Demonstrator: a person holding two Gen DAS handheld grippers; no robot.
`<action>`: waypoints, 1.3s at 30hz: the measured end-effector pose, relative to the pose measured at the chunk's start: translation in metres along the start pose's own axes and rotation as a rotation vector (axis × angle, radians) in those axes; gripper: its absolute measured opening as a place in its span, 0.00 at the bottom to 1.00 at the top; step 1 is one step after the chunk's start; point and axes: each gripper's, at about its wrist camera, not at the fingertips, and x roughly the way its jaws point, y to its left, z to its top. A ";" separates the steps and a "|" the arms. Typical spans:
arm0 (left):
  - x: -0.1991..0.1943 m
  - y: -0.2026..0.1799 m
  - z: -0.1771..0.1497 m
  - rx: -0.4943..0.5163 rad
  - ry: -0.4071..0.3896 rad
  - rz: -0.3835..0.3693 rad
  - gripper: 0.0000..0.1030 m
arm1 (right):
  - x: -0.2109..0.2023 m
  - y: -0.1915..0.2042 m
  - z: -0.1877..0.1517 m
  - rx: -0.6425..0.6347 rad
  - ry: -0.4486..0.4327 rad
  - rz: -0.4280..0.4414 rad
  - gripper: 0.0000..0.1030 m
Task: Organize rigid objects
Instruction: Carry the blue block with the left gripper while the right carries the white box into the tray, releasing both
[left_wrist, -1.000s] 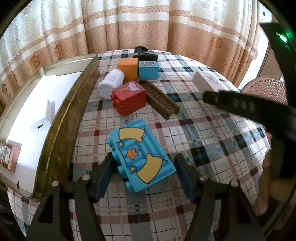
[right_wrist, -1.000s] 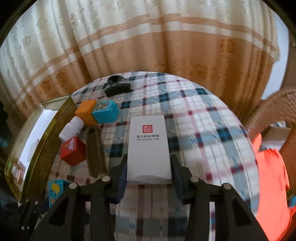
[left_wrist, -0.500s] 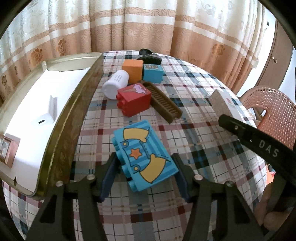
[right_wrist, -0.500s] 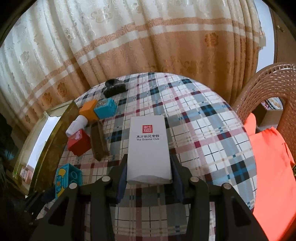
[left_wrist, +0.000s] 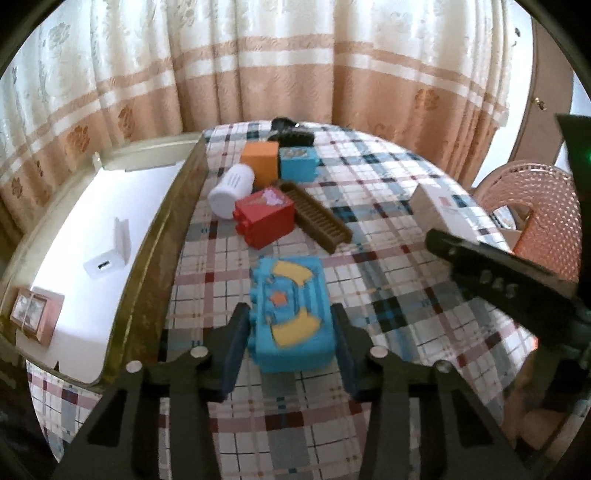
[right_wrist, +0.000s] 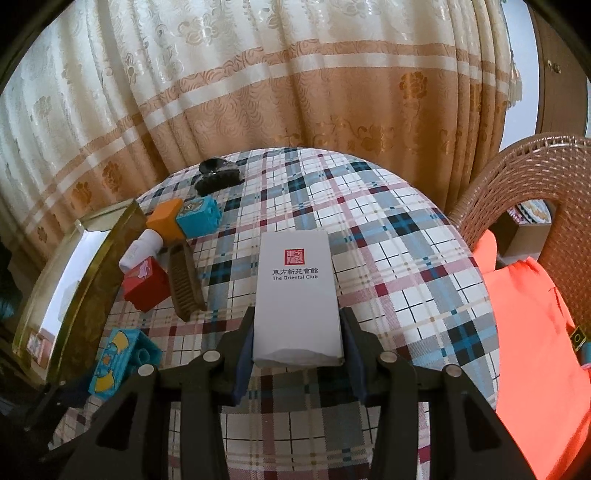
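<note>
Now blue block (left_wrist: 290, 314) btwn L claw (left_wrist: 290, 345) pads

**Colours on my table**

Between my left claw's fingers I see a blue block (left_wrist: 290, 314) with yellow shapes and an orange star. Beyond it sit red (left_wrist: 265, 217) and orange (left_wrist: 259, 162) blocks on a plaid tablecloth (left_wrist: 388, 280).
</note>
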 end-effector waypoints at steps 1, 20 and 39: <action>-0.001 0.000 0.000 0.000 -0.004 -0.011 0.41 | -0.001 0.000 0.000 -0.004 -0.003 -0.005 0.44; -0.025 0.015 -0.001 -0.052 -0.072 -0.125 0.41 | -0.004 0.006 0.000 -0.016 -0.026 -0.021 0.44; -0.074 0.103 0.019 -0.150 -0.220 0.038 0.41 | -0.047 0.112 -0.009 -0.163 -0.070 0.186 0.44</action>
